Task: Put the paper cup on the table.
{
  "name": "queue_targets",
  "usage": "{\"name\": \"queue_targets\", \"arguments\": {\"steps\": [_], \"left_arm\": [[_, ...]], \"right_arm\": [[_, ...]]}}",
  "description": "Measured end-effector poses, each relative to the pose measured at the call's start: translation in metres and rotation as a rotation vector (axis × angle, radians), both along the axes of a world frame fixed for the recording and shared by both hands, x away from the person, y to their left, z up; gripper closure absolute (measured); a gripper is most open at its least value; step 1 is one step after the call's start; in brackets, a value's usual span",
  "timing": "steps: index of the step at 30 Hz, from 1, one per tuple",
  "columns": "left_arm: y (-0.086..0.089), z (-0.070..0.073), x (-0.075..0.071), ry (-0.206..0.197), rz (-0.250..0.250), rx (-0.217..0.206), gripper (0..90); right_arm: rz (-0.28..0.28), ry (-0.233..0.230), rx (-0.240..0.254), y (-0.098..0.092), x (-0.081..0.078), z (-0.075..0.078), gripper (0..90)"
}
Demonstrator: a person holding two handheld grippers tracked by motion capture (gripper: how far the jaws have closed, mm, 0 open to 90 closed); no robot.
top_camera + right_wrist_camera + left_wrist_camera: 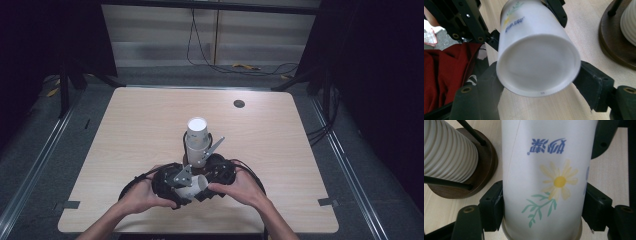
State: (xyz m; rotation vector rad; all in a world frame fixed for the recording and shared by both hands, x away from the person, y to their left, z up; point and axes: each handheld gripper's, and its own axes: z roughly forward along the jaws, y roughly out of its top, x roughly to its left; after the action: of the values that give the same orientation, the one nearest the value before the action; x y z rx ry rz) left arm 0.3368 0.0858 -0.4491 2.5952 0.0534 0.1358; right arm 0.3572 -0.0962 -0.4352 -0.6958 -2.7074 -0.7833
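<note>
We hold a white paper cup printed with a yellow daisy, green sprig and blue lettering (544, 182) low over the near middle of the pale wooden tabletop (125, 135), lying roughly on its side between our two hands. In the high view it shows as a white cylinder (192, 184) among the black gripper bodies.

Our left gripper (544, 212) has its jaws closed in on the cup wall near the rim end: in the left gripper view the two black pads sit against the paper on either side, with the daisy print facing the camera and the lettering upside down. The grip is as tight as this gripper gets on the cup.

Our right gripper (541, 85) meets the cup from its closed bottom end. In the right gripper view the round white base (537, 67) faces the camera, and the jaws stand on either side of it, partly closed; the left pad looks to be touching the base edge and the right pad sits right beside it, but we cannot tell whether they truly press.

Just beyond our hands stands a dark brown round wooden base with thin black upright rods (482, 167), carrying a stack of ribbed white paper cups (197, 137), near the tabletop's centre. A small dark round grommet (239, 103) sits in the tabletop towards its far right.
</note>
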Motion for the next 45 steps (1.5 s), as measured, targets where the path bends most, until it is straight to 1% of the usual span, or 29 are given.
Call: {"name": "queue_targets", "arguments": {"steps": [1,5,8,9,10,11,13,14,15,17,19,22,23,24,25,27,28,29,31,33,34,37,38,40,41,42,44,45], "left_arm": [[-0.001,-0.001,-0.001,0.006,0.001,0.004,29.7],[-0.002,-0.002,-0.003,0.004,-0.006,0.003,29.7],[-0.004,-0.002,-0.005,-0.002,-0.007,0.005,29.7],[-0.004,-0.002,-0.005,-0.015,-0.011,0.008,29.7],[-0.004,-0.002,-0.005,-0.013,-0.004,0.002,29.8],[-0.004,-0.001,-0.005,-0.010,-0.009,-0.002,29.7],[-0.004,-0.001,-0.006,-0.010,-0.010,0.002,29.8],[-0.004,-0.001,-0.006,-0.018,-0.007,0.000,29.8],[-0.003,-0.001,-0.007,-0.019,0.001,-0.017,29.8],[-0.002,-0.001,-0.008,-0.024,-0.008,-0.014,29.8],[-0.002,-0.001,-0.008,-0.024,-0.013,-0.017,29.8],[-0.001,-0.001,-0.007,-0.028,-0.017,-0.020,29.7],[-0.001,-0.001,-0.007,-0.027,-0.018,-0.023,29.5],[-0.001,-0.001,-0.007,-0.024,-0.014,-0.025,29.0],[0.000,-0.002,-0.008,-0.024,-0.008,-0.051,28.7],[0.001,-0.002,-0.008,-0.027,-0.009,-0.057,28.1],[0.002,-0.002,-0.008,-0.025,-0.006,-0.076,27.6],[0.003,-0.002,-0.008,-0.021,-0.010,-0.072,27.0],[0.006,-0.002,-0.007,-0.022,-0.011,-0.100,26.6],[0.007,-0.002,-0.007,-0.029,-0.013,-0.103,25.9],[0.008,-0.002,-0.008,-0.019,-0.014,-0.115,25.6],[0.009,-0.002,-0.008,-0.011,-0.016,-0.122,24.7],[0.010,-0.001,-0.006,-0.008,-0.024,-0.128,24.7],[0.012,-0.001,-0.006,-0.001,-0.007,-0.145,22.9],[0.013,0.000,-0.005,0.000,-0.004,-0.144,22.1],[0.014,0.000,-0.004,-0.003,0.005,-0.155,20.5],[0.015,0.001,-0.004,-0.003,0.012,-0.157,19.4],[0.016,0.001,-0.003,0.009,0.031,-0.171,17.5]], "right_arm": [[0.003,-0.001,0.002,0.000,0.000,0.000,27.9],[0.012,0.013,0.014,0.000,0.000,0.000,27.9],[0.013,0.018,0.020,-0.001,0.000,0.000,27.9],[0.013,0.018,0.020,-0.001,0.000,0.000,27.9],[0.009,0.016,0.021,-0.001,0.000,0.000,27.9],[0.009,0.018,0.024,-0.001,0.000,0.001,27.9],[0.010,0.021,0.025,-0.002,0.000,0.001,27.9],[0.013,0.021,0.025,-0.001,0.000,0.000,29.8],[0.022,0.023,0.029,-0.001,0.000,0.000,32.9],[0.027,0.017,0.033,0.000,0.000,0.000,33.5],[0.025,0.022,0.029,0.000,-0.001,0.000,34.1],[0.028,0.025,0.028,0.000,-0.001,0.000,34.7],[0.021,0.027,0.025,0.000,-0.002,0.000,35.0],[0.023,0.020,0.030,-0.001,-0.002,0.001,35.4],[0.025,0.020,0.030,-0.002,-0.002,0.002,35.7],[0.021,0.017,0.033,-0.002,-0.002,0.002,35.9],[0.023,0.007,0.036,-0.002,-0.003,0.003,36.1],[0.030,-0.002,0.041,-0.003,-0.003,0.004,36.4],[0.026,-0.002,0.046,-0.003,-0.003,0.005,36.5],[0.032,-0.004,0.049,-0.003,-0.004,0.005,36.7],[0.031,-0.005,0.050,-0.003,-0.004,0.006,36.8],[0.036,-0.006,0.050,-0.003,-0.005,0.006,36.9],[0.036,-0.006,0.050,-0.003,-0.005,0.006,36.9],[0.036,-0.023,0.053,-0.003,-0.005,0.007,37.0],[0.037,-0.020,0.053,-0.003,-0.005,0.007,37.0],[0.037,-0.022,0.053,-0.003,-0.005,0.007,37.0],[0.037,-0.022,0.052,-0.003,-0.005,0.007,37.0],[0.033,-0.027,0.056,-0.004,-0.006,0.008,37.1]]}}
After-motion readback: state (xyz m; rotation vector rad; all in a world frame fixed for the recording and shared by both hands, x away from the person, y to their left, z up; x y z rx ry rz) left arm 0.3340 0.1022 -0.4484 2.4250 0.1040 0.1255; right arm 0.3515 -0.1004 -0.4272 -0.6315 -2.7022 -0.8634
